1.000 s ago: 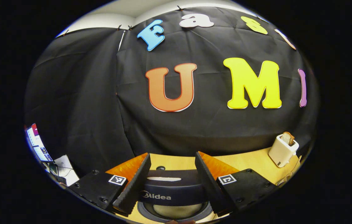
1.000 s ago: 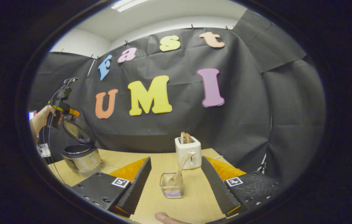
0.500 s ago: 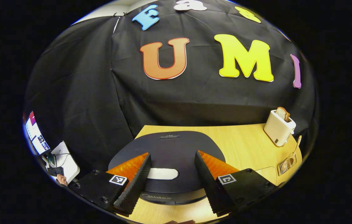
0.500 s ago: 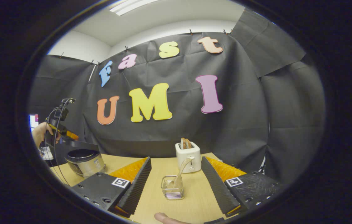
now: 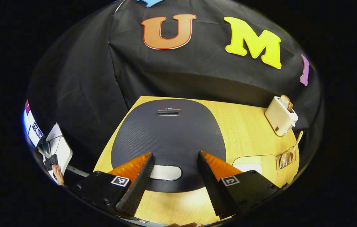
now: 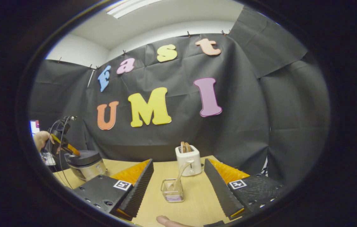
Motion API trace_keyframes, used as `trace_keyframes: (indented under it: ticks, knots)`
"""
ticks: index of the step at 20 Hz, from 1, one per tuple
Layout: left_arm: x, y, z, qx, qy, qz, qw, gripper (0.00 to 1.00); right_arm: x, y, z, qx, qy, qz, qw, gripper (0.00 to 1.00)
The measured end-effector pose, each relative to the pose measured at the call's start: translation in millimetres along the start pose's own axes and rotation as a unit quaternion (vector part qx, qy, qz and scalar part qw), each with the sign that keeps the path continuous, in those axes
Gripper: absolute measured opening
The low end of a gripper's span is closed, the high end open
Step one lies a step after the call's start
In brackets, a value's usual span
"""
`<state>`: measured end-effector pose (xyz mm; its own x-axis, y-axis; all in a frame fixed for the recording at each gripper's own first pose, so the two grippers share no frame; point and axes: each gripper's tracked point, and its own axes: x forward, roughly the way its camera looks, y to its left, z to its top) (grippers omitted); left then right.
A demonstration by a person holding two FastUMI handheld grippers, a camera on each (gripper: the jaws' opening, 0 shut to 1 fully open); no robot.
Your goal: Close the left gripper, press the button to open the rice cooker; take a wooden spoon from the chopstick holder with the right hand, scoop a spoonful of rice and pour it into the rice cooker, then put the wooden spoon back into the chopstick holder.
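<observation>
One rice cooker (image 5: 168, 138), lid down, directly under the left gripper (image 5: 174, 181), jaws spread wide either side of its pale button (image 5: 165, 172). Right of the cooker: one chopstick holder (image 6: 172, 190) with one wooden spoon (image 6: 181, 175), framed between the parted fingers of the right gripper (image 6: 178, 189); beyond, one toaster (image 6: 188, 159).

Rice cooker lid (image 5: 169, 135): matt dark plastic, finely textured; pale smooth button (image 5: 165, 172) at its front.
Rice cooker body (image 6: 86, 165): brushed, shiny metal.
Counter (image 5: 247, 132): light wood grain, smooth, slight sheen.
Toaster (image 6: 188, 160): cream plastic, smooth.
Chopstick holder (image 6: 172, 190): clear, ribbed, glossy.
Wooden spoon (image 6: 181, 176): pale wood.
Booth wall (image 6: 244, 104): creased matt black cloth.
</observation>
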<state>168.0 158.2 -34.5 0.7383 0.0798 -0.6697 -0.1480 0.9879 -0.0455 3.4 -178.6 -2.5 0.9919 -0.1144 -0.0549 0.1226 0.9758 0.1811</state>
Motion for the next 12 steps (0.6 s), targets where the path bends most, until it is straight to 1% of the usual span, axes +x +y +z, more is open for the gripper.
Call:
trace_keyframes:
  ticks: [5,7,9,10,11,12]
  knots:
    - [-19,12,-15,0.003,0.056,0.004,0.998,0.89,-1,-1,0,0.004,0.000,0.005,1.000,0.95]
    - [-22,14,-17,-0.004,0.066,-0.002,0.998,0.88,-3,-1,0,0.007,0.001,0.005,1.000,0.96]
    - [-25,17,-22,0.000,0.072,-0.008,0.997,0.88,-3,0,1,0.010,0.001,0.006,1.000,0.96]
    - [-27,17,-23,-0.001,0.075,-0.009,0.997,0.88,-5,0,1,0.010,0.000,0.007,1.000,0.92]
    - [-27,17,-24,-0.004,0.074,-0.010,0.997,0.88,-5,0,1,0.009,-0.002,0.008,1.000,0.96]
    - [-26,16,-23,-0.006,0.070,-0.010,0.997,0.88,-5,0,2,0.010,-0.003,0.008,1.000,0.96]
